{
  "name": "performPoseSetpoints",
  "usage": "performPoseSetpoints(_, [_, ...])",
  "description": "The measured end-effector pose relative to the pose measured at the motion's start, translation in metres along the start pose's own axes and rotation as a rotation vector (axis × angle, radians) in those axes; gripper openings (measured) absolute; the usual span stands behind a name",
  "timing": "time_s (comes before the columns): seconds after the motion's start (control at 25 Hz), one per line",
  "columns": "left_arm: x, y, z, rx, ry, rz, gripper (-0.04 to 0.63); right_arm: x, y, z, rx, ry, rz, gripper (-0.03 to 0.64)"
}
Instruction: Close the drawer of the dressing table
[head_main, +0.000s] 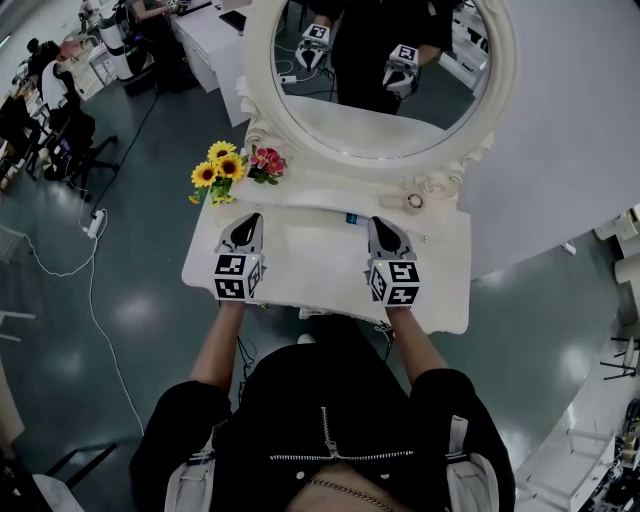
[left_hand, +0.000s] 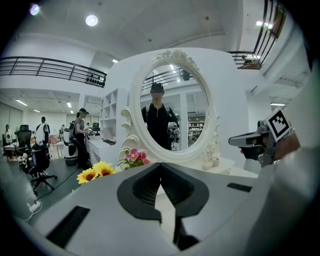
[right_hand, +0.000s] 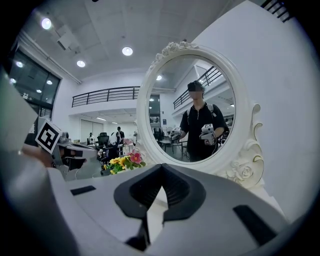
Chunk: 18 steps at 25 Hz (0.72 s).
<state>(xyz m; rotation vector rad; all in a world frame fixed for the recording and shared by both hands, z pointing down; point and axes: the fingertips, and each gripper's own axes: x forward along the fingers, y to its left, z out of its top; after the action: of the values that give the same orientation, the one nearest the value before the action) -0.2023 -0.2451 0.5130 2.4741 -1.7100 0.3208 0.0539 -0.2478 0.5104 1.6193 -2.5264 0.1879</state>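
Observation:
The white dressing table stands below me with its oval mirror at the back. Both grippers hover over the tabletop and point at the mirror. My left gripper is over the table's left half, jaws shut and empty; in its own view the tips meet. My right gripper is over the right half, also shut and empty. The drawer front is hidden under the tabletop's near edge and my body, so I cannot tell how it stands.
Sunflowers and pink flowers sit at the table's back left. A small round jar and a small blue item lie near the mirror base. A cable trails on the floor to the left; office chairs stand beyond.

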Motion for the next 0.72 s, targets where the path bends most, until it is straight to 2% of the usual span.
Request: performPoseSetpoints(0.72, [0.0015,0.0004,-0.0054,-0.014,0.011,-0.001,0.021,0.0004,0.0016,-0.0070,0.009,0.014,0.009,0.003])
